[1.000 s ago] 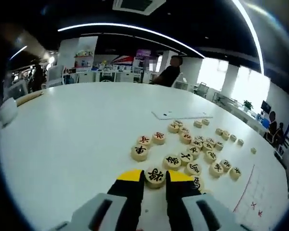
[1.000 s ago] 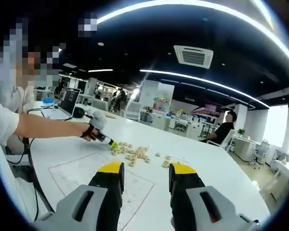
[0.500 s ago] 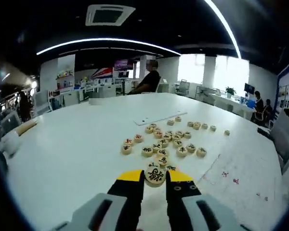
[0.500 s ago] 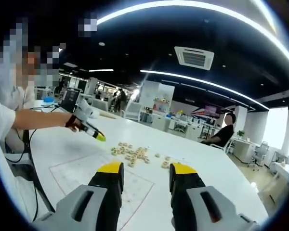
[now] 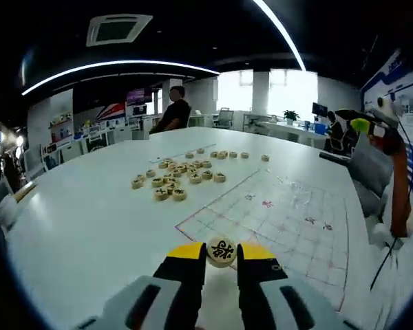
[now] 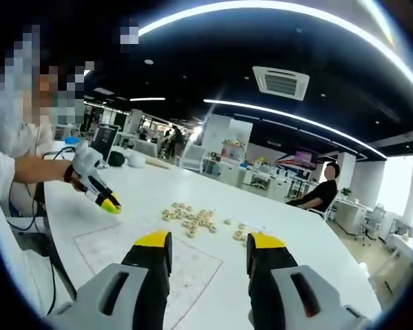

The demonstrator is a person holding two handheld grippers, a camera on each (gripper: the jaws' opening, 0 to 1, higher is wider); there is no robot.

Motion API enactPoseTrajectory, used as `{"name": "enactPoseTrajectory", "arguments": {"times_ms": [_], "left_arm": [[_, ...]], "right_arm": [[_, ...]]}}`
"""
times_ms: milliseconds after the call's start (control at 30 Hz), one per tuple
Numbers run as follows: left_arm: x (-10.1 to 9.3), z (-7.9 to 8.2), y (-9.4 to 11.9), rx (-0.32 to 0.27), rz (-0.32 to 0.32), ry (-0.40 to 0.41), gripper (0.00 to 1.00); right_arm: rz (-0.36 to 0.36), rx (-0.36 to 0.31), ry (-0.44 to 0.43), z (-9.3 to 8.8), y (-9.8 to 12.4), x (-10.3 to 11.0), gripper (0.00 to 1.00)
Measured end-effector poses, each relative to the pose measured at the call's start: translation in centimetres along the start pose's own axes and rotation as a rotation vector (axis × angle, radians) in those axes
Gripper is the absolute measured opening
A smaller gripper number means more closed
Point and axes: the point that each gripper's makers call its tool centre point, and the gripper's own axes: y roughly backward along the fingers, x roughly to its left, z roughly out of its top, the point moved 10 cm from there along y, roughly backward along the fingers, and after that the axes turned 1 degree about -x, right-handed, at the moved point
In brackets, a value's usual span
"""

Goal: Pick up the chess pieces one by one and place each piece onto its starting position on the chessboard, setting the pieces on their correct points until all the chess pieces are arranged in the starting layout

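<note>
My left gripper (image 5: 221, 253) is shut on a round wooden chess piece (image 5: 221, 251) with a black character, held above the near corner of the chessboard sheet (image 5: 275, 220). A pile of loose wooden pieces (image 5: 175, 177) lies on the white table beyond the board's far edge. In the right gripper view, my right gripper (image 6: 209, 246) hangs open and holds nothing, above the board sheet (image 6: 158, 258); the pile of pieces (image 6: 193, 220) lies further off. The left gripper (image 6: 100, 194) appears there at the left, held by a person's hand over the board's left edge.
The white table (image 5: 82, 220) is large. A laptop (image 6: 104, 143) and a cable lie at its left end in the right gripper view. A seated person (image 6: 320, 189) is at the far side. A white sheet (image 5: 186, 152) lies beyond the pile.
The left gripper has carried the piece away from the pile and swung toward the board; the pile now lies further off. In the right gripper view it has moved left and nearer. The right gripper stays open.
</note>
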Motion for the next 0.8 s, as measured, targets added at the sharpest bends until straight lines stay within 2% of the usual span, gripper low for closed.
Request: {"name": "enactPoseTrajectory", "arguments": {"times_ms": [100,233,467,600,633,733,800], "left_arm": [[-1.0,-0.9,-0.1,0.023,-0.029,-0.019,0.20],[-1.7,-1.2,-0.2,0.033,-0.053,-0.028,0.20],[-1.8,-2.1,-1.0,0.074,-0.060,-0.012,0.20],[-1.7,-2.1,-0.9,0.072,-0.060,-0.004,0.21],[-1.7,-2.0,-0.9,0.063,-0.066,-0.009,0.24],[-1.8,-2.0,-0.8,0.055,-0.080,-0.019,0.42],[-1.6,-1.7,-0.6,0.037,-0.078,-0.025,0.46]], "right_arm": [[-0.010,-0.002,0.001,0.0,0.3,-0.3,0.44],[-0.022,-0.005,-0.002,0.0,0.4,-0.6,0.43],[-0.024,-0.001,-0.001,0.0,0.5,-0.7,0.43],[-0.024,-0.002,-0.004,0.0,0.4,-0.8,0.43],[-0.024,-0.001,-0.003,0.0,0.4,-0.8,0.43],[-0.023,0.001,-0.004,-0.1,0.3,-0.7,0.43],[-0.022,0.001,-0.005,-0.1,0.3,-0.7,0.43]]}}
